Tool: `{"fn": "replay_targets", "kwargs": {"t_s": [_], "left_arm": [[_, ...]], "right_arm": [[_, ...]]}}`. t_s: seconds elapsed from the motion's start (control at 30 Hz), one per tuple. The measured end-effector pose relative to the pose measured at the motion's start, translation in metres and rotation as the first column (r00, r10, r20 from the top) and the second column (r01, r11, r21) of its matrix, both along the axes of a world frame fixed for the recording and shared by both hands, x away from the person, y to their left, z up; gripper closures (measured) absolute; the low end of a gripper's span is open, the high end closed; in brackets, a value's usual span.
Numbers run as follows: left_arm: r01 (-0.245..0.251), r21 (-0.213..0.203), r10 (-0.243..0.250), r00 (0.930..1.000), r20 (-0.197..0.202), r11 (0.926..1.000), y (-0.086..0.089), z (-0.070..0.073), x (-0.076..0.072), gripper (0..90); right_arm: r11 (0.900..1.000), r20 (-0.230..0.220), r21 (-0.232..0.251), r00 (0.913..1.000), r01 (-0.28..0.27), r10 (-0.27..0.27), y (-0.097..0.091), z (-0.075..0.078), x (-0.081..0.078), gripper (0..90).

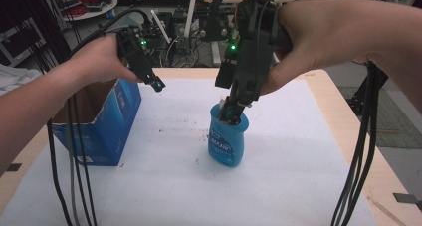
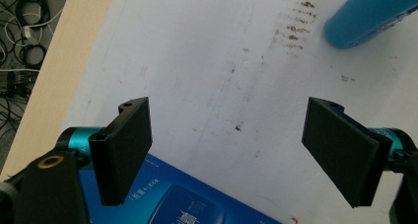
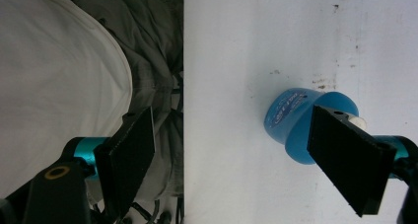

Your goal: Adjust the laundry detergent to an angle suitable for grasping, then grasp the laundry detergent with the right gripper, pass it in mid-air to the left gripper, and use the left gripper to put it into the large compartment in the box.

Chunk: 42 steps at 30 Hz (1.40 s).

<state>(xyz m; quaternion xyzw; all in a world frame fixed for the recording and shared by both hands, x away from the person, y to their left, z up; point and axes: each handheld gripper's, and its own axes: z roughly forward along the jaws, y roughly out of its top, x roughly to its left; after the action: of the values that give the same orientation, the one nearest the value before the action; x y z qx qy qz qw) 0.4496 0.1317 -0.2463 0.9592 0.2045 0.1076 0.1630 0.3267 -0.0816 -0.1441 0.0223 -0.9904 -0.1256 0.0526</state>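
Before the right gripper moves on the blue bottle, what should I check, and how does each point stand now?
1. Blue bottle upright on the white table cover: ok.
2. Right gripper jaws open: ok.
3. Bottle between the right jaws: not ok; in the right gripper view it sits by one jaw, off centre.
4. Left gripper open, nothing held: ok.
5. Blue carton open at the top: ok.
6. Bottle cap closed: cannot tell.
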Motion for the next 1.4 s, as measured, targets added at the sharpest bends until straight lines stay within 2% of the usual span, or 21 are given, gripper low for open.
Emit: {"fn": "replay_targets", "kwargs": {"t_s": [0.27,0.9,1.4], "left_arm": [[0.005,0.002,-0.005,1.0,0.003,1.0,-0.002,0.001,-0.002,19.3],[0.001,0.007,-0.001,1.0,0.004,1.0,-0.002,0.003,-0.004,19.3],[0.01,0.007,-0.01,0.9999,0.005,0.9999,-0.003,0.005,-0.008,19.3]], "right_arm": [[0.9999,-0.003,0.002,0.9999,0.016,-0.016,-0.004,0.0,-0.001,18.0],[0.9998,-0.01,0.022,0.9999,0.004,-0.003,-0.007,0.002,-0.001,18.0],[0.9979,0.005,0.051,0.9991,0.041,-0.041,-0.015,0.002,-0.001,17.9]]}}
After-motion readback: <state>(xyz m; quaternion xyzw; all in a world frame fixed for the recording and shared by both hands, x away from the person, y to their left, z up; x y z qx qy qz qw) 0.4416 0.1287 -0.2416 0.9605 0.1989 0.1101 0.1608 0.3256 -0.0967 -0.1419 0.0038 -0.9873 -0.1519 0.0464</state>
